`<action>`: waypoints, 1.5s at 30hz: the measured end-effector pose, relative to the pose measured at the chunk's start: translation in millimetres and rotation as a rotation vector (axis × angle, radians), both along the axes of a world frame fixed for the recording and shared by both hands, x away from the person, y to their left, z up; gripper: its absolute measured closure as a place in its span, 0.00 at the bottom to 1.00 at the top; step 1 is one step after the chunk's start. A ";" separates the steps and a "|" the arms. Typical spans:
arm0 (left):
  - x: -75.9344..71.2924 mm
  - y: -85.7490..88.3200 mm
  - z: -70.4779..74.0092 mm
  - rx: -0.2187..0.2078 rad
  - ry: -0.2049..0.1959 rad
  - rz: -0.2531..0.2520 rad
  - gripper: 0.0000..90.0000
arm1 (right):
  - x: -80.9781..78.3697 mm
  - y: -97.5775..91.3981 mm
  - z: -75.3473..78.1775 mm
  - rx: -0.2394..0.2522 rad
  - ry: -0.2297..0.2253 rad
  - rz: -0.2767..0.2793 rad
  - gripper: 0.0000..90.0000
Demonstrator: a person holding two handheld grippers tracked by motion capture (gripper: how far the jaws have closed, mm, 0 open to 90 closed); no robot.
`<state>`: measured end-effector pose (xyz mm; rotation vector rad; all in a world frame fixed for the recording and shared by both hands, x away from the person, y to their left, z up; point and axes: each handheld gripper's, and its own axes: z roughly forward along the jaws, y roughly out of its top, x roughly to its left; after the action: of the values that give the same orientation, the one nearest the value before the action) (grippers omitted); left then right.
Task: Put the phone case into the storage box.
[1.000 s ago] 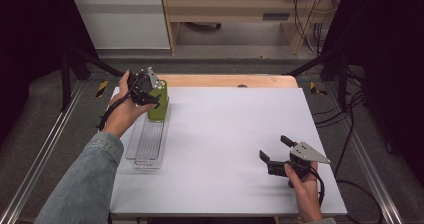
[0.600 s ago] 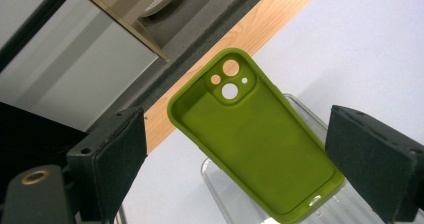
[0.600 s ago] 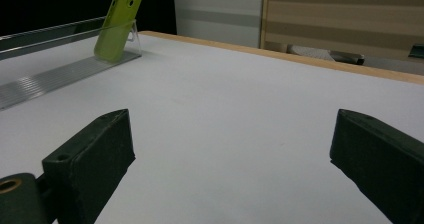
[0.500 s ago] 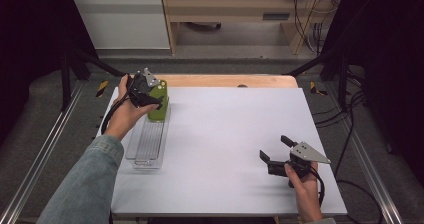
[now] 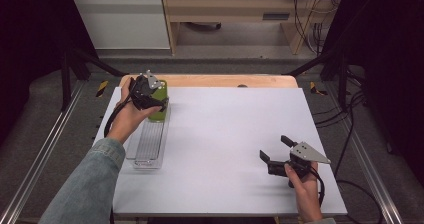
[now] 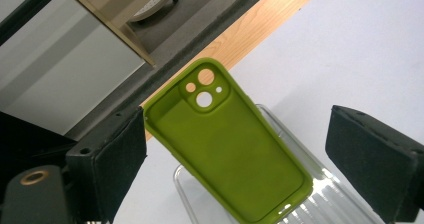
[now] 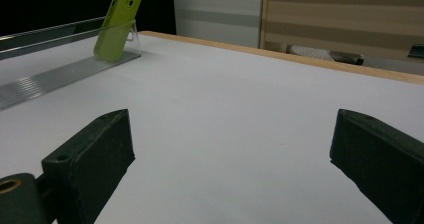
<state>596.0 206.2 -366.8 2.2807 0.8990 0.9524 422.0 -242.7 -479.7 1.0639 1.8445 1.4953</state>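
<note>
Little has moved since the earlier frames: both hands sit where they were, and the left claw has only widened a touch around the phone case.

That green phone case stands tilted in a clear ribbed rack at the far left of the white tabletop. Its hollow inner side, with the camera cut-outs at the top, faces the left claw's camera. The case leans back against a clear upright at the far end of the rack, seen from across the tabletop in the right gripper view.

The left claw is open. Its two black jaws stand either side of the case; the jaw on the left of its own view sits right at the case's edge, though contact cannot be told, and the other jaw is well apart from it. A hand in a denim sleeve holds this gripper over the far end of the rack.

The right claw is also open, jaws spread wide with nothing between them. It rests low over the near right of the tabletop, pointing left toward the rack, well apart from the case.
</note>
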 end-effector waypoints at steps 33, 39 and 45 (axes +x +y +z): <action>-33.0 -17.5 -3.7 -0.117 0.005 -0.034 0.07 | 0.2 -0.2 0.2 0.006 -0.002 -0.005 0.04; -40.1 -23.0 -7.6 -0.140 0.014 -0.047 0.06 | 0.2 -1.2 0.7 0.013 0.000 -0.006 0.04; -44.5 -28.5 -7.8 -0.157 0.017 -0.061 0.06 | 0.2 -1.3 0.7 0.018 0.001 -0.009 0.04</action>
<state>551.5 177.7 -374.6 2.1730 0.8744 0.8088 422.1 -243.9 -478.9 1.0804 1.8282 1.5086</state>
